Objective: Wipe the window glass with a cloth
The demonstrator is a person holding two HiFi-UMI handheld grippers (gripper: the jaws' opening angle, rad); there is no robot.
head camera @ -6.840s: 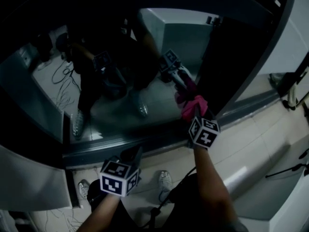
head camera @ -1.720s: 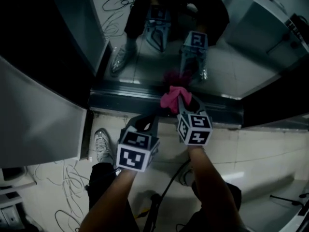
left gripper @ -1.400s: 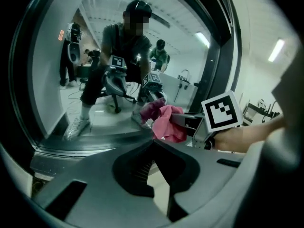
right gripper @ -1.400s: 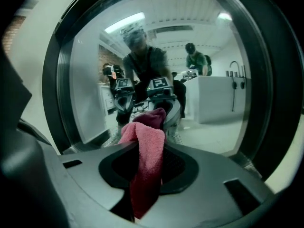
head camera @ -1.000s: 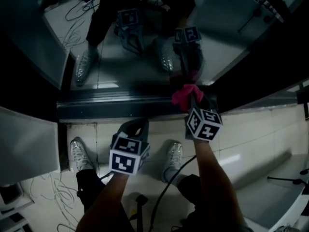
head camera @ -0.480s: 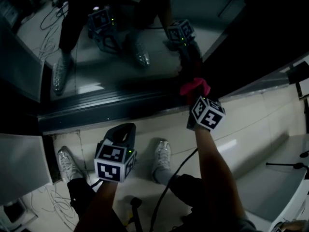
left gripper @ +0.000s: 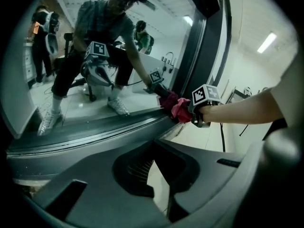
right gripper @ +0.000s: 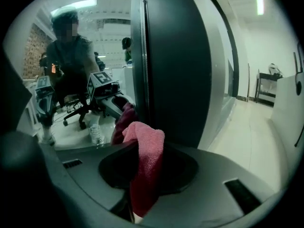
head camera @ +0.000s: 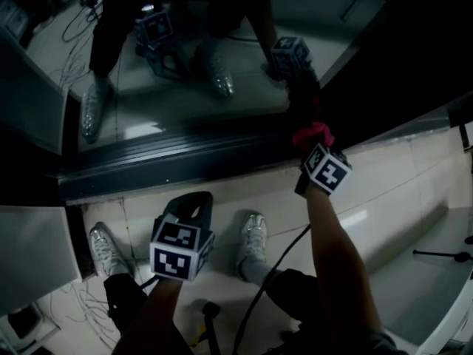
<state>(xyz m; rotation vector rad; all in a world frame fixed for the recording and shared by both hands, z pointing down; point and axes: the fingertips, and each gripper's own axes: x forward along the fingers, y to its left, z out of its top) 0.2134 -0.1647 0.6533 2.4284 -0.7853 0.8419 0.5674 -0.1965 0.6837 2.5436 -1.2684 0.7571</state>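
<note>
Two jaws on the right gripper were clamped on the pink cloth. A fold stood proud of the tips and the rest trailed back between them. In the left gripper view the cloth met its own reflection, so I took it to be pressed on the glass. It sat low down, in the corner where the bottom frame meets the dark upright.

Left gripper: jaws together, nothing in them, held well back from the pane over the pale floor. It had no part in the stroke.

Step in hand, as I read it: wiping along the bottom edge into the corner.

Notes for doing it well:
- Only the proud fold should touch; bare jaw tips looked close enough to scrape the pane.
- Keep the grip firm, since a dragged cloth could work loose.
- Press evenly and square to the glass, and overlap the passes.
- Ease off before the upright and work the fold into the corner rather than knocking the frame.
- Reflections made smears hard to judge from the head view.
</note>
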